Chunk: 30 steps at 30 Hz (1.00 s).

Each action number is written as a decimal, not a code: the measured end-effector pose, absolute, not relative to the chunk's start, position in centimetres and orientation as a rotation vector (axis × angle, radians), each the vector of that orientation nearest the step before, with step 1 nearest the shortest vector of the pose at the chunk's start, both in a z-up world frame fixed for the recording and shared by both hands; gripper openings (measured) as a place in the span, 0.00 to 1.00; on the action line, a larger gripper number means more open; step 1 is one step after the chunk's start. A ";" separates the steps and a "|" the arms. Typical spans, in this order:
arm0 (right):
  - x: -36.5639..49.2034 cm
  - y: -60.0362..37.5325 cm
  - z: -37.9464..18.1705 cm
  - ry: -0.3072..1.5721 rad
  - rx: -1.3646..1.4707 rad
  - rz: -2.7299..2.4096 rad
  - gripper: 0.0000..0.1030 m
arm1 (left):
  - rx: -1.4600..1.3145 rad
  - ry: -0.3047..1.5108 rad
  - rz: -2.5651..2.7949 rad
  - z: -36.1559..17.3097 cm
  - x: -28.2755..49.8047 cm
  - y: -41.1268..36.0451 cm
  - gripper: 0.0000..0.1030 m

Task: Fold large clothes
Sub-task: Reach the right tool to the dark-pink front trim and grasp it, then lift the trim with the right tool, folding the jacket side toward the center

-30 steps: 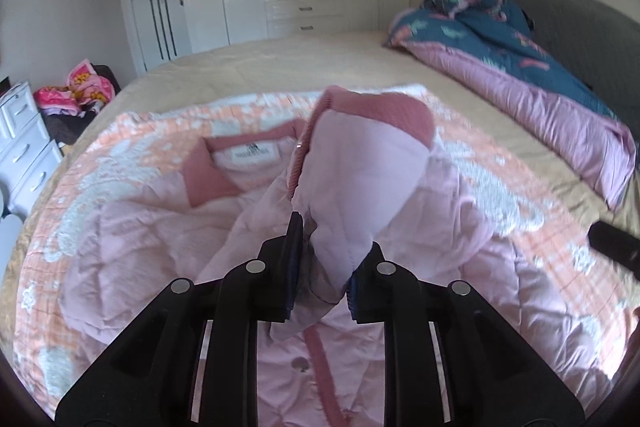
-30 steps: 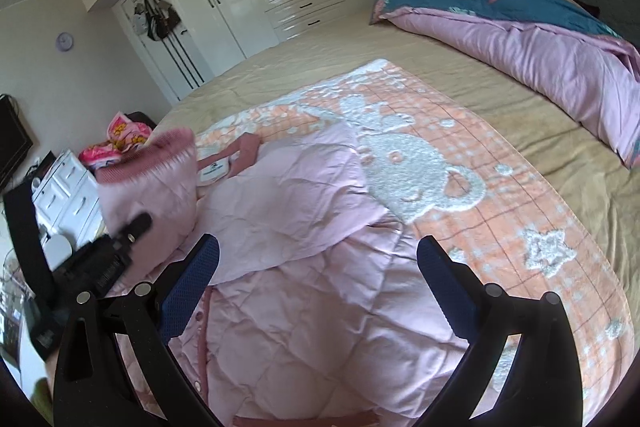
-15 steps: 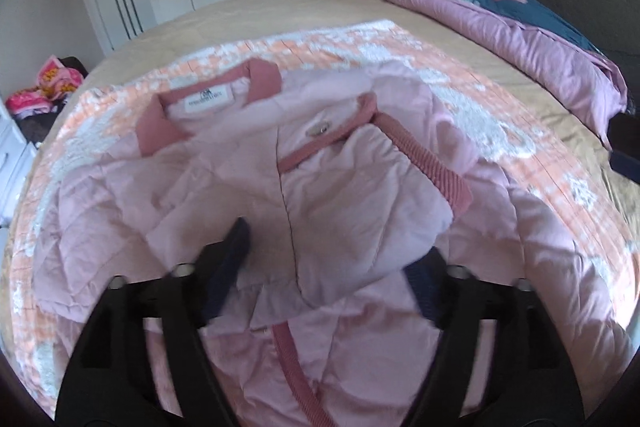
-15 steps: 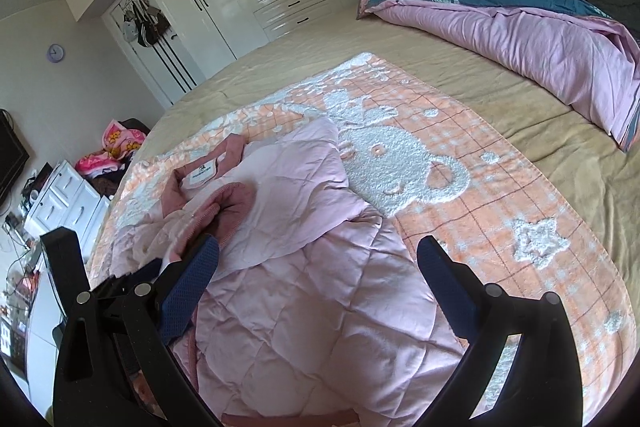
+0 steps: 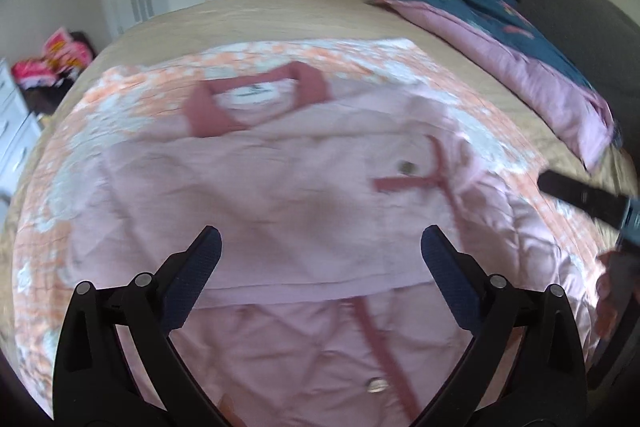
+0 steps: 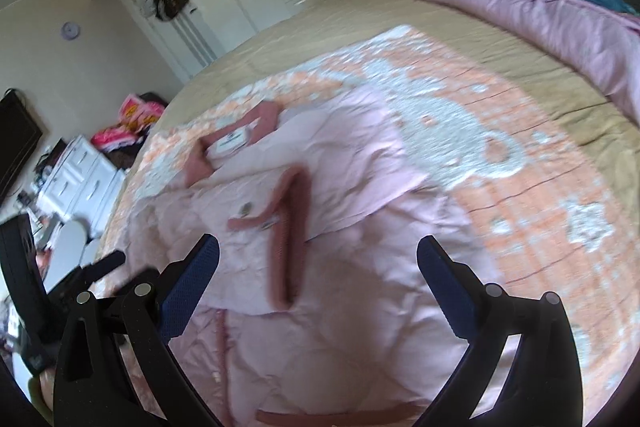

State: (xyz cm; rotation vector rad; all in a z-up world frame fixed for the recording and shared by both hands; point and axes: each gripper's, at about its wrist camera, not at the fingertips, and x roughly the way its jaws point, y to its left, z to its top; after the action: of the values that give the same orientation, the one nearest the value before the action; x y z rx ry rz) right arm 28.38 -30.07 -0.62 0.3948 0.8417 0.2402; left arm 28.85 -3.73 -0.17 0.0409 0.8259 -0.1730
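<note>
Both tools hang over the pink quilted jacket point(image 5: 304, 195), which lies spread on the orange-and-white blanket point(image 6: 520, 211) in the middle of the bed point(image 6: 460, 27), collar point(image 5: 256, 99) pointing toward the wardrobe end. The left hand-held gripper point(image 5: 320, 259) is spread wide with nothing between its jaws, and the right hand-held gripper point(image 6: 318, 267) is just as wide and empty. One sleeve point(image 6: 292, 227) lies folded across the chest, its darker ribbed cuff on top. So this looks like the sleeve-folding stage, with one side in and the body not yet folded. Next, I'd say, comes the other sleeve or the hem near the foot edge: pinch the thick quilting firmly, lift it, and carry it over without dragging the folded sleeve askew.
</note>
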 end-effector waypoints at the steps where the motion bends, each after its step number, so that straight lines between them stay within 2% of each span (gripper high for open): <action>1: 28.7 -29.2 -0.9 0.856 0.391 0.250 0.96 | 0.032 0.820 -0.156 0.0 28.9 -2.9 0.91; 9: 30.7 -24.6 -3.7 0.942 0.410 0.297 0.96 | -0.070 0.786 -0.001 0.8 28.9 5.5 0.91; 18: 32.5 -23.9 -7.8 1.012 0.506 0.269 0.95 | -0.204 0.761 0.107 0.7 27.9 13.2 0.91; 20: 32.6 -23.8 -8.5 1.015 0.522 0.270 0.90 | -0.229 0.757 0.124 0.7 27.7 14.3 0.91; 23: 32.6 -23.8 -9.1 1.008 0.522 0.254 0.74 | -0.247 0.753 0.142 0.5 27.4 15.6 0.91; 24: 32.7 -23.8 -9.2 1.003 0.531 0.266 0.61 | -0.248 0.750 0.146 0.5 27.4 15.8 0.91; 26: 32.7 -23.7 -9.2 0.995 0.538 0.285 0.53 | -0.253 0.746 0.153 0.4 27.2 16.3 0.91; 28: 32.6 -23.3 -8.9 0.969 0.514 0.321 0.27 | -0.265 0.745 0.156 0.3 27.1 16.6 0.91; 30: 32.3 -22.8 -8.0 0.939 0.473 0.336 0.22 | -0.277 0.747 0.160 0.1 27.0 16.9 0.91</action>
State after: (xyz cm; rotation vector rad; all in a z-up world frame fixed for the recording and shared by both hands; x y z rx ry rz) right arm 32.28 -22.80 -7.96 0.4731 0.9393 0.3362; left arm 27.03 16.87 0.10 -0.2765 0.7475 0.1598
